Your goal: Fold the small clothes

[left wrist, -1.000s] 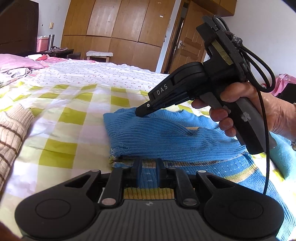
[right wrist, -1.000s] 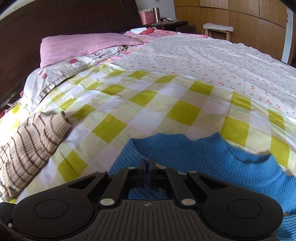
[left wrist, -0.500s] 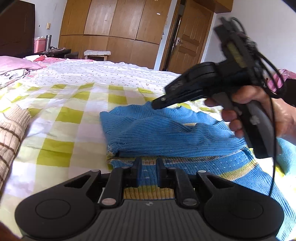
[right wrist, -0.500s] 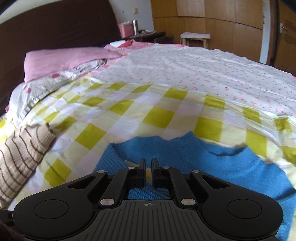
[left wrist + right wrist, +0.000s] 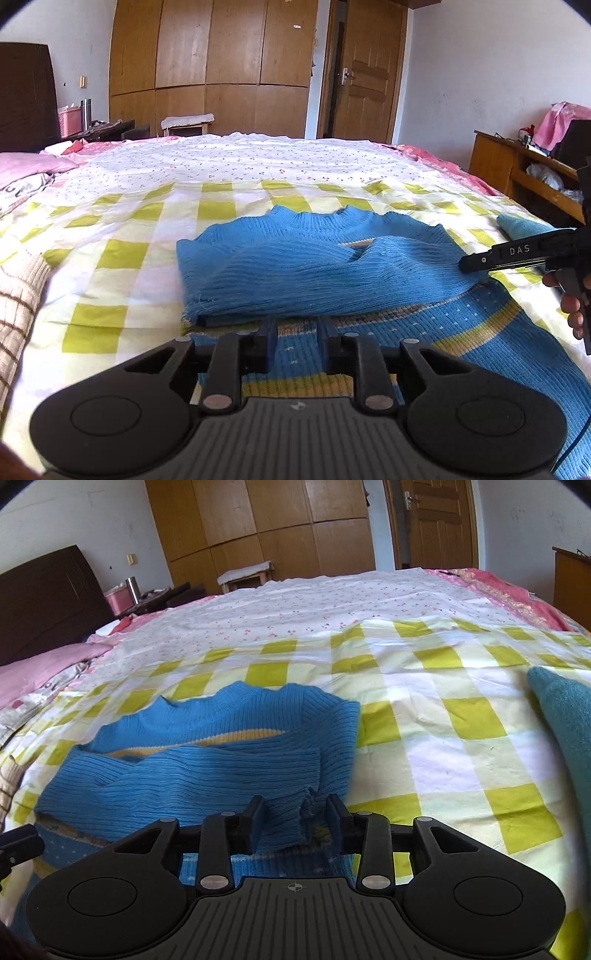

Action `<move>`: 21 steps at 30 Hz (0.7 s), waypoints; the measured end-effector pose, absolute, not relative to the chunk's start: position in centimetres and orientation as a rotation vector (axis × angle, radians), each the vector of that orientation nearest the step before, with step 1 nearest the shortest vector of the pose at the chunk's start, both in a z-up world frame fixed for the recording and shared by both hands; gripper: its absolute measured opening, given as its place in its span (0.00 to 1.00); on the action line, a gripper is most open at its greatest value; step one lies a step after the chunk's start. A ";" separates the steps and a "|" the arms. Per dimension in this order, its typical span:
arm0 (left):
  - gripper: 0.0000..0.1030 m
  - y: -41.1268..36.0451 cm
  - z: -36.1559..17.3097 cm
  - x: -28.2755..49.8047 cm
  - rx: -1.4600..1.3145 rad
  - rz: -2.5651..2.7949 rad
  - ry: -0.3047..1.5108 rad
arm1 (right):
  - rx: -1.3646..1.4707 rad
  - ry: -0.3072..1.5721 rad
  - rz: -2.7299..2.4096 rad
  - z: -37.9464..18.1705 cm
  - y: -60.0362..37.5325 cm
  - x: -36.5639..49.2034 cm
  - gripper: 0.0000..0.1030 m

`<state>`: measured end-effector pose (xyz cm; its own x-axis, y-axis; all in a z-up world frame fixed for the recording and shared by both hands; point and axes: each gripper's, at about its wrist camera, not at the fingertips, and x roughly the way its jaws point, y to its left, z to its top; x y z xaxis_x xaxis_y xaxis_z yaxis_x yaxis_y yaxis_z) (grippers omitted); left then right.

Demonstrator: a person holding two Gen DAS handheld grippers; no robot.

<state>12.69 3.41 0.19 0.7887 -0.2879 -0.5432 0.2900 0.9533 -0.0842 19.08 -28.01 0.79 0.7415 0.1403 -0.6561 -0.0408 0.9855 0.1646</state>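
A small blue knit sweater (image 5: 317,266) with yellow bands lies on the checked bedspread, both sleeves folded across its chest. My left gripper (image 5: 295,334) is open low over the sweater's lower body, near its left side. My right gripper (image 5: 295,812) is open, its jaws either side of the folded sleeve's cuff (image 5: 291,819) at the sweater's right edge. The right gripper also shows at the right of the left wrist view (image 5: 469,264), fingers resting by the sleeve.
A folded beige striped garment (image 5: 18,295) lies at the left. A teal cloth (image 5: 565,731) lies at the right. Pink pillows (image 5: 33,672) and a dark headboard are at far left. A wooden shelf unit (image 5: 524,173) stands right of the bed.
My right gripper has moved right across the sweater, laid the sleeve over the chest and opened. My left gripper has opened wider and stayed over the lower body.
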 end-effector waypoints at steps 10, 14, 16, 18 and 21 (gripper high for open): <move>0.30 1.1 1.4 14.9 0.059 -0.309 0.560 | 0.228 0.717 0.117 2.2 -29.4 18.4 0.40; 0.31 0.7 1.3 15.0 0.064 -0.313 0.566 | 0.228 0.691 0.153 2.5 -29.4 17.9 0.40; 0.31 0.5 1.3 15.0 0.063 -0.309 0.569 | 0.205 0.704 0.158 1.9 -28.8 18.7 0.36; 0.31 0.4 1.3 14.8 0.067 -0.313 0.568 | 0.169 0.726 0.169 1.2 -28.1 19.7 0.31; 0.31 0.3 1.3 14.7 0.088 -0.316 0.565 | 0.157 0.752 0.140 0.5 -27.7 20.7 0.29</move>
